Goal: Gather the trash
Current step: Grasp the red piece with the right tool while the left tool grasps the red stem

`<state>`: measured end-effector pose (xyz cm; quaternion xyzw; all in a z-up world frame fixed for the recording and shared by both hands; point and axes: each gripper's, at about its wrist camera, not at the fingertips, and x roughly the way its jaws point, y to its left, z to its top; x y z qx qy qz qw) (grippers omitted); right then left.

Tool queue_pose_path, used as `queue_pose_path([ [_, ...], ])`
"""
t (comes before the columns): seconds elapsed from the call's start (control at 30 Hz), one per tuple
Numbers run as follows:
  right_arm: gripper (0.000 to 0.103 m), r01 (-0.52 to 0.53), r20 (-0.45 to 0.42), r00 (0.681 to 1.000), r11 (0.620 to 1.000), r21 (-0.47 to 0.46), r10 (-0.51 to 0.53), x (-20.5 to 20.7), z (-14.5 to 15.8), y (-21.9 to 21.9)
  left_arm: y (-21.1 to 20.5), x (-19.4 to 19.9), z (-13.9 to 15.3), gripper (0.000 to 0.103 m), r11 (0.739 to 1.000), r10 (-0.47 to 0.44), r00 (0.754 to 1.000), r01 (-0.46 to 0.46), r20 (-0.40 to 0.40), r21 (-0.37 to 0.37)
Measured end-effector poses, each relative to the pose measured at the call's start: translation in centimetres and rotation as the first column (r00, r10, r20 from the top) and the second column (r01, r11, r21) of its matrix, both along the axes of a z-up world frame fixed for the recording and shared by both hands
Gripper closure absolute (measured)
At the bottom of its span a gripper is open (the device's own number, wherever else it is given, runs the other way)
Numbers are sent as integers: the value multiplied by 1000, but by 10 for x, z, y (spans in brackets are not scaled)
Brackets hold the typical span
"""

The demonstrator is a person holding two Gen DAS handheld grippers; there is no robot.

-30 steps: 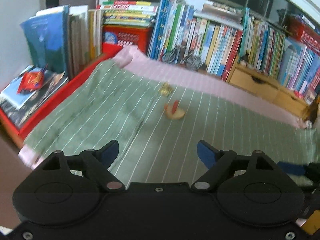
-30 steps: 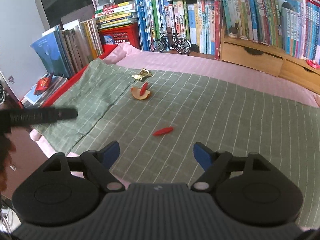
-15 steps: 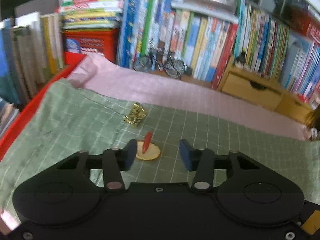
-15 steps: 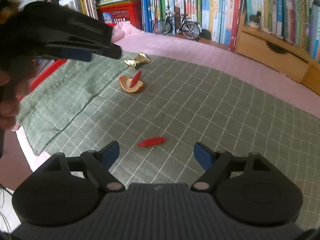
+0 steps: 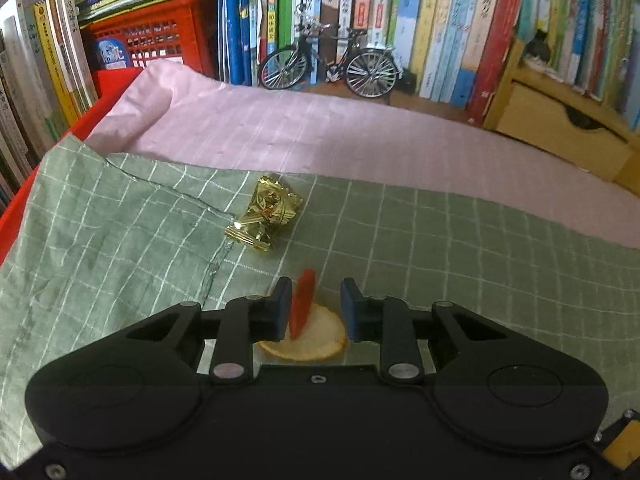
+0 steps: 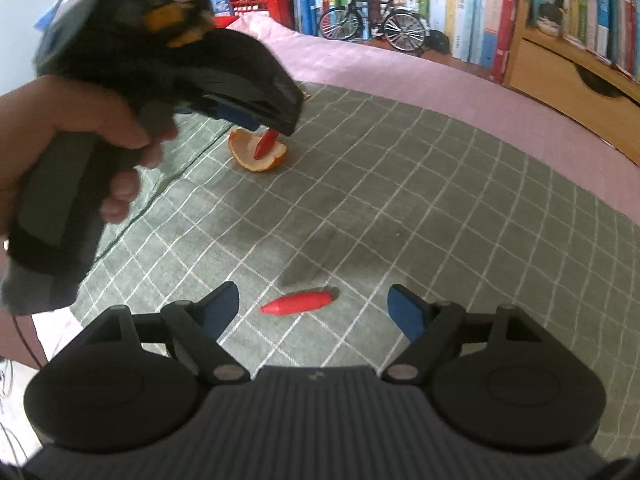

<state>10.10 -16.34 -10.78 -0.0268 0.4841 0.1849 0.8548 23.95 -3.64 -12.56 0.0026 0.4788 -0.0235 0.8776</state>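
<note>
On the green checked cloth [image 5: 120,240] an orange peel [image 5: 308,346] holds a red chili-shaped piece [image 5: 302,304]. My left gripper [image 5: 314,308] straddles that piece; its jaws are narrowed but a gap remains, so it is open. A crumpled gold wrapper [image 5: 264,214] lies just beyond. In the right wrist view a hand [image 6: 80,140] holds the left gripper [image 6: 260,114] over the peel [image 6: 258,158]. A second red piece [image 6: 298,304] lies flat on the cloth between the wide-open fingers of my right gripper [image 6: 314,308].
A pink cloth [image 5: 360,136] covers the far half of the surface. Behind it stand rows of books [image 5: 440,20], a model bicycle [image 5: 328,64], a red crate [image 5: 160,40] and a wooden drawer unit [image 5: 560,120]. More books line the left edge.
My left gripper has moved forward and down onto the peel, its jaws narrowing around the red piece. My right gripper has closed in on the second red piece.
</note>
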Motion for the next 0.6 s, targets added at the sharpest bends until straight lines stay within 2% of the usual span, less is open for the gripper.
queue_pose_path([
  [0.17,15,-17,4,1000,1000,-8,17,2,-7,8,2,9,-16,78,1000,18,999,-18,-36,5],
  [0.23,15,-2,13,1000,1000,-4,2,2,-9,8,2,9,-17,83,1000,20,999,-20,-31,4],
  [0.27,15,3,15,1000,1000,-4,-3,2,-11,9,0,9,-16,94,1000,16,999,-15,-33,4],
  [0.37,18,2,5,1000,1000,-4,-2,2,-14,11,-1,6,-12,94,1000,1,1000,-2,-31,-19],
  [0.53,39,-50,40,998,997,-60,53,-6,-19,18,-5,-2,-2,94,999,-23,1000,23,-18,-26],
  [0.6,54,-74,50,996,995,-68,77,-10,-20,20,-4,-6,3,94,999,-21,1000,20,-11,-27],
])
